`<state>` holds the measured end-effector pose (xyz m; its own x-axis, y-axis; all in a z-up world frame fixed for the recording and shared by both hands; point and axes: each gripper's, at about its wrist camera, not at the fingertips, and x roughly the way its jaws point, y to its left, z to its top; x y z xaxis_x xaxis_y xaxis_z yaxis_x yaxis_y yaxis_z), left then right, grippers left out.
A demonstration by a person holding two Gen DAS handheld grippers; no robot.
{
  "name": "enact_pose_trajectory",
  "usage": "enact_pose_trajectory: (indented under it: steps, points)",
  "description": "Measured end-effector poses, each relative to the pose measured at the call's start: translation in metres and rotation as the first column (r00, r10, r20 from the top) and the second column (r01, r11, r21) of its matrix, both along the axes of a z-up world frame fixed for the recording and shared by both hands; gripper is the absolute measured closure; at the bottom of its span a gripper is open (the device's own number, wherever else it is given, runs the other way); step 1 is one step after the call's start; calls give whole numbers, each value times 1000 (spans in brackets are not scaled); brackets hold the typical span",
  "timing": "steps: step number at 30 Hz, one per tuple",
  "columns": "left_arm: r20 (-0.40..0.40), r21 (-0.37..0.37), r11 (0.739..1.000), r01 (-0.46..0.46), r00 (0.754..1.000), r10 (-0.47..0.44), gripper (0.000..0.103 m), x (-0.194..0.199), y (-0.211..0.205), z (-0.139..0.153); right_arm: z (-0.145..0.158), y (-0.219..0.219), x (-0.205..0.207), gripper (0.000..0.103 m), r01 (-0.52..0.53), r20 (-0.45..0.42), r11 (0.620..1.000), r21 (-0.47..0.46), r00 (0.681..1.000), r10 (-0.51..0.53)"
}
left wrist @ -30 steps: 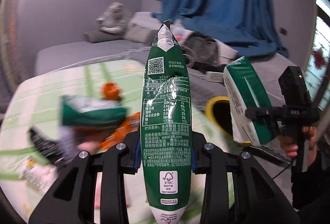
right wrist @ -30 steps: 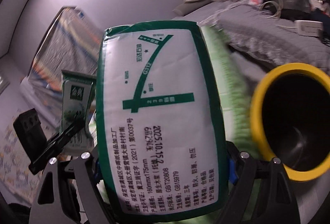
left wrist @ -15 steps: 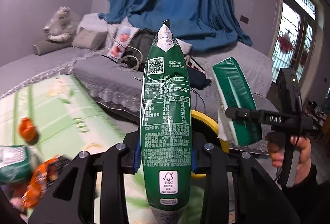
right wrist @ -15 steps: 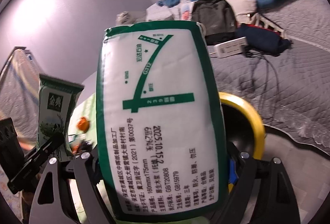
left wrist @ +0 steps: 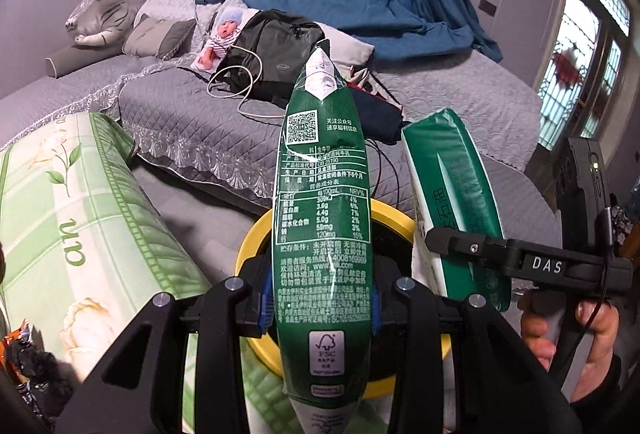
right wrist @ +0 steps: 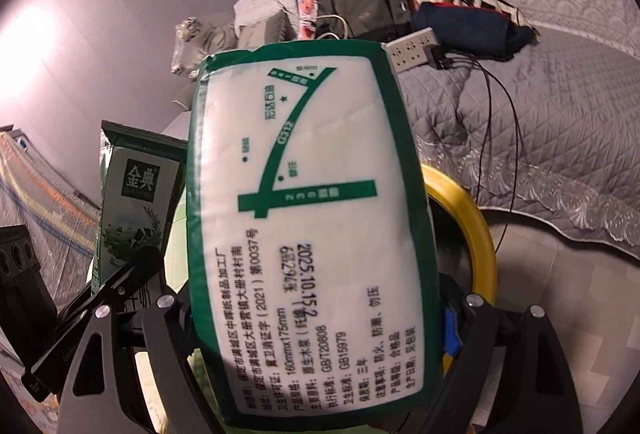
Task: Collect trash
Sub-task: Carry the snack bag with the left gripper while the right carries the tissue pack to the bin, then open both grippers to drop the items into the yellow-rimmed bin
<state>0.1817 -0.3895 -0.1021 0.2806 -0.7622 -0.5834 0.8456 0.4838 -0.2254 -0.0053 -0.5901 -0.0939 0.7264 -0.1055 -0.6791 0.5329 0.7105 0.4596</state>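
My left gripper (left wrist: pixel 320 298) is shut on a green milk pouch (left wrist: pixel 322 218), held upright over the yellow-rimmed bin (left wrist: pixel 394 214). My right gripper (right wrist: pixel 316 310) is shut on a green-and-white tissue pack (right wrist: pixel 308 226), also held above the bin's yellow rim (right wrist: pixel 472 226). In the left wrist view the tissue pack (left wrist: pixel 452 194) and the right gripper (left wrist: pixel 468 246) are just right of the pouch. In the right wrist view the milk pouch (right wrist: pixel 136 202) is to the left.
A table with a green floral cloth (left wrist: pixel 80 210) is at the left, with wrappers (left wrist: pixel 24 358) at its near corner. A grey quilted bed (left wrist: pixel 192 122) behind the bin holds a black backpack (left wrist: pixel 276 46), a doll, cables and a power strip (right wrist: pixel 412 48).
Both grippers have swung right, away from the table, and now hold their items over the yellow-rimmed bin. The trash on the table has left the view.
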Motion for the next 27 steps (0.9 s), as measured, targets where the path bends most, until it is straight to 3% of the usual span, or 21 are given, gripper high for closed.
enact_pose_trajectory:
  steps: [6,7,8,9,13,19,23,27]
  points:
    - [-33,4,1000,-7,999,7,67,2,-11,-2,-10,-14,2,20,35,-16,999,37,999,-34]
    - [-30,4,1000,-10,1000,10,59,1,-12,-1,-11,-15,1,19,42,-16,998,42,999,-41]
    - [-17,4,1000,-23,1000,23,35,0,-12,1,-13,-19,0,18,58,-24,997,46,998,-57]
    - [8,-4,999,-48,999,48,18,-2,-11,3,-13,-22,-1,17,79,-27,996,40,997,-78]
    - [19,-27,997,-73,997,73,18,-1,-6,7,-4,-28,-12,14,129,-15,992,-9,991,-129]
    - [11,-101,983,-155,987,157,14,8,32,18,13,-19,-39,13,156,39,986,-60,987,-154]
    - [39,-154,966,-207,976,216,11,10,68,39,25,-4,-49,13,138,69,986,-95,989,-132]
    - [107,-172,945,-277,949,298,8,6,118,62,43,24,-47,12,59,123,985,-161,992,-40]
